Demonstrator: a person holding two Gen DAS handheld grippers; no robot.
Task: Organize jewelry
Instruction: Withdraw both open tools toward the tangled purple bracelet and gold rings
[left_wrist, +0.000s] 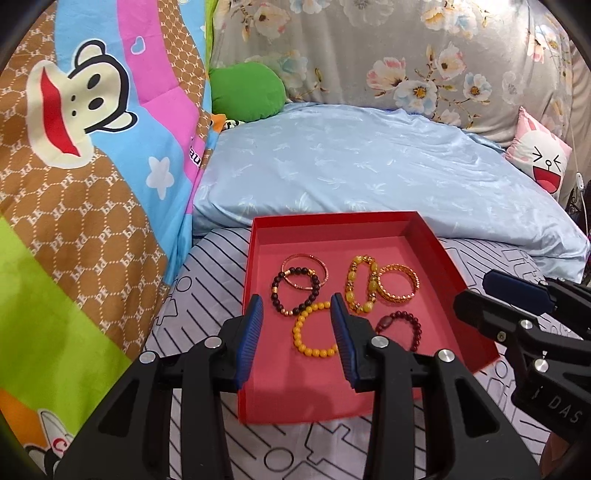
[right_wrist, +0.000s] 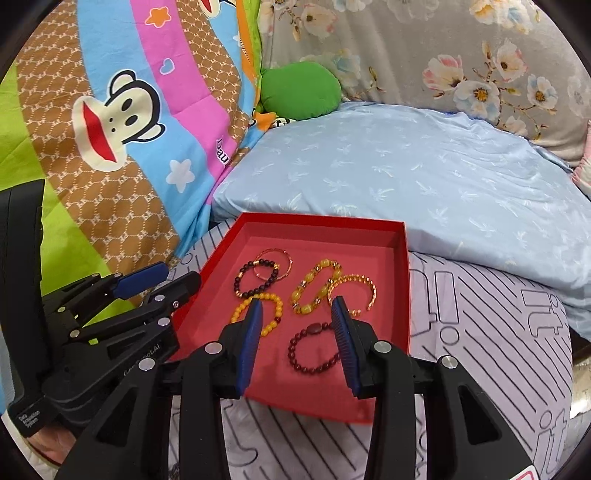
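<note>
Six bracelets lie loose in the shallow red cardboard tray (left_wrist: 443, 258) on the bed; the yellow bead bracelet (left_wrist: 314, 330) sits at 6 o'clock. Both the left hand-held gripper (left_wrist: 297, 339) and the right hand-held gripper (right_wrist: 297, 339) hover open and empty. Gathering seems finished.

A light blue pillow (left_wrist: 369, 166), a green cushion (left_wrist: 245, 90), perhaps plush, and a cartoon-monkey quilt (left_wrist: 92, 147).

A bed fills the frame, its sheet (left_wrist: 207, 435) pale lilac with black line patterns. A light blue pillow (left_wrist: 369, 173) lies across the middle. At left rises a bright cartoon monkey quilt (left_wrist: 92, 147); a grey floral quilt (left_wrist: 406, 55) spans the top, a green cushion (left_wrist: 245, 90) between them.
</note>
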